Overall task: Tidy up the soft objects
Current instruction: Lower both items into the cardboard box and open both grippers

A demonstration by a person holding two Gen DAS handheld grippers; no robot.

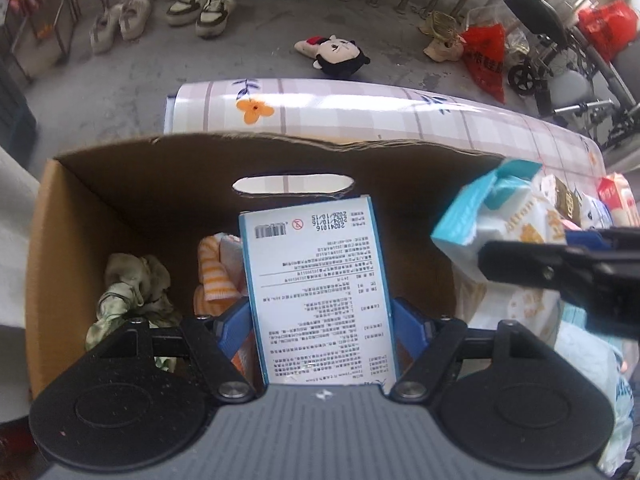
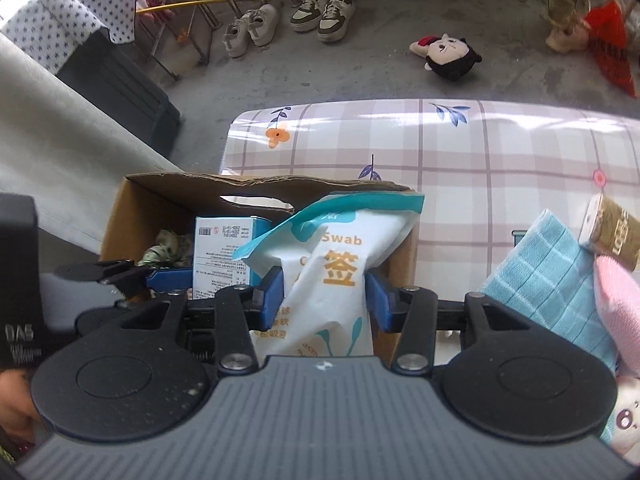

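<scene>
Left tool [image 1: 322, 320] grips a blue-edged white printed carton [image 1: 316, 296] inside the brown cardboard box [image 1: 132, 184], lower centre; right tool [image 2: 324, 296] clamps a white-and-teal swab packet [image 2: 340, 264] at the box's right rim

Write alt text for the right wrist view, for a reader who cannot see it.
The right tongs clamp a white and teal swab bag at the near right corner of an open cardboard box on a checked tablecloth. To the left, the left tongs hold a blue-edged printed box over the cardboard box.
</scene>
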